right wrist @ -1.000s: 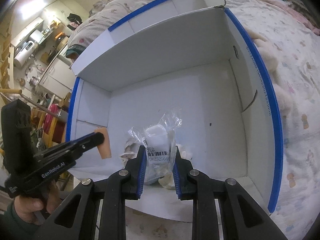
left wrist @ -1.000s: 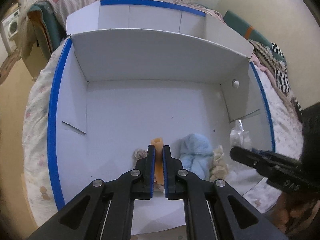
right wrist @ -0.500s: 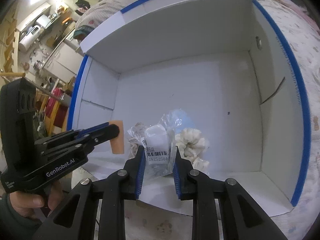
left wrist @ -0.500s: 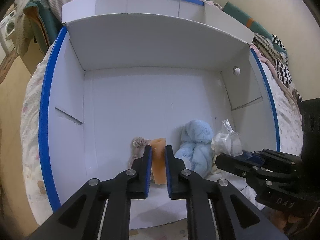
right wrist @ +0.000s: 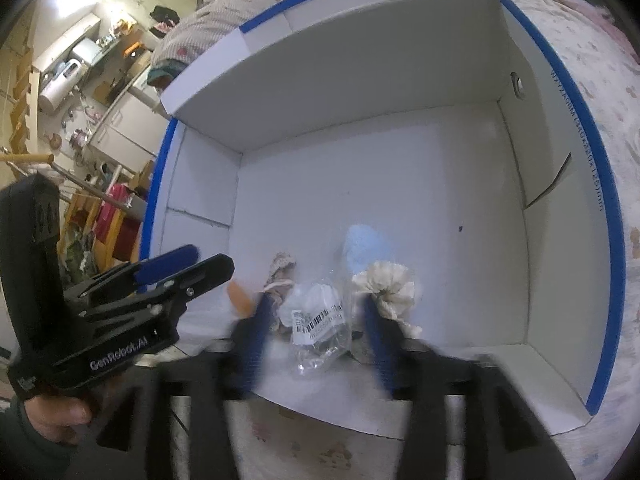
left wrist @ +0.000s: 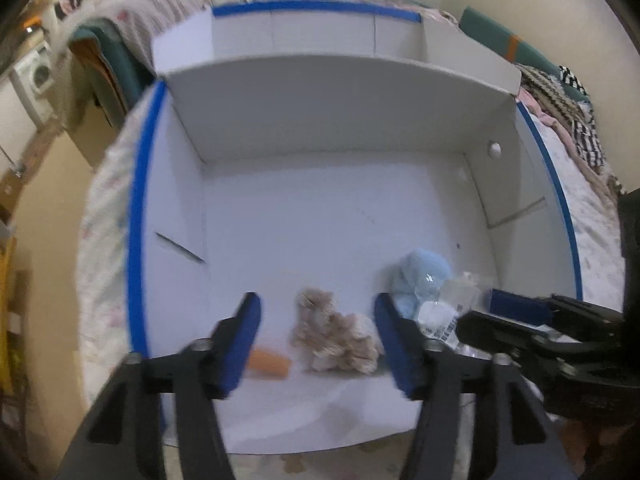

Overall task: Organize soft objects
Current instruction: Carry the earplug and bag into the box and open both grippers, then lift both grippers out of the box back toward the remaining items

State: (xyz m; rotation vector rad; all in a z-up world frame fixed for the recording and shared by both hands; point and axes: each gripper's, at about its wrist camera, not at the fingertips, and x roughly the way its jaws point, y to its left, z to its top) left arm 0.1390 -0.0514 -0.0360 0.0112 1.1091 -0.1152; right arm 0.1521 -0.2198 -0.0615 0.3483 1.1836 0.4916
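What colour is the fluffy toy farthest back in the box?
Light blue; the fluffy toy shows best in the left wrist view.

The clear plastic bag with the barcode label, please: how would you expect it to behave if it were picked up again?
The clear plastic bag looks crumpled and thin, so it would probably sag and fold. Its glossy film may slip between pads. The white stuffing inside looks soft, so it is likely light and unlikely to break.

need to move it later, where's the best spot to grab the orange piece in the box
Grip the orange piece across its narrow middle, coming from above. It lies flat on the box floor, its long axis pointing toward the beige toy, so both long sides are clear.
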